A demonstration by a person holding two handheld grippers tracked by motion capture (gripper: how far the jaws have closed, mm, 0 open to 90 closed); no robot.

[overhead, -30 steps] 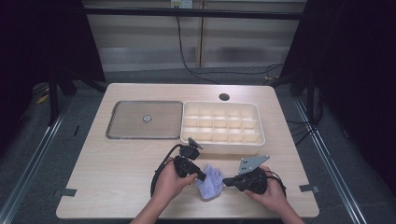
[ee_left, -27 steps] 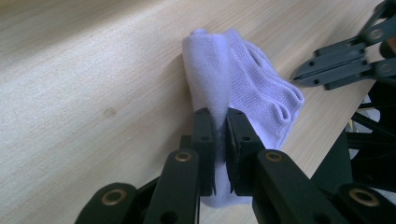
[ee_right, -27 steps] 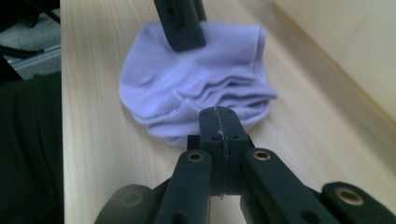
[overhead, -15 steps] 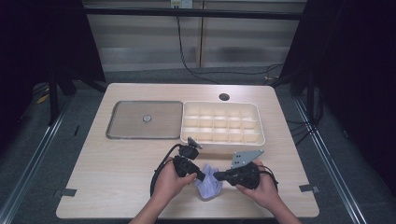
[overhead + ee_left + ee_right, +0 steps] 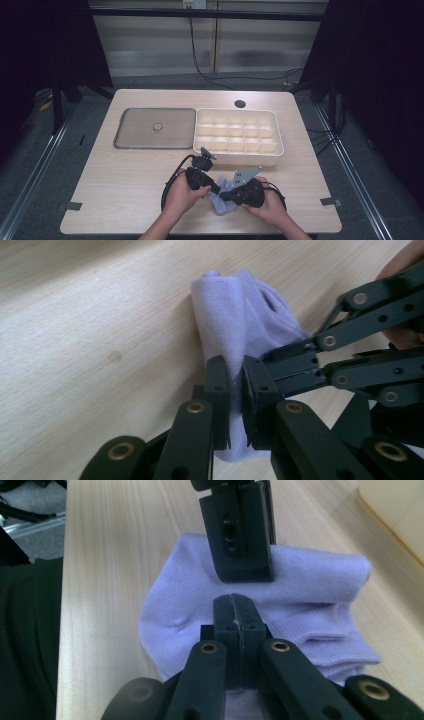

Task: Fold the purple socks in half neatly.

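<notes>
A person sits at a wooden table (image 5: 125, 170), holding a black gripper in each hand. Between them, near the table's front edge, lies a small lilac sock (image 5: 223, 199), bunched into soft folds. The left gripper (image 5: 237, 390) has its jaws nearly closed, pinching a fold of the sock. The right gripper (image 5: 235, 611) has its jaws pressed together with the sock's fabric caught between them. The two grippers meet almost tip to tip over the cloth. Farther back sit a cream tray (image 5: 235, 155) of small compartments and, to its left, a flat grey lid (image 5: 135, 127). The sock looks light, limp and stretchy; it will likely sag wherever unsupported, so gripping at an edge or thick fold seems best.
</notes>
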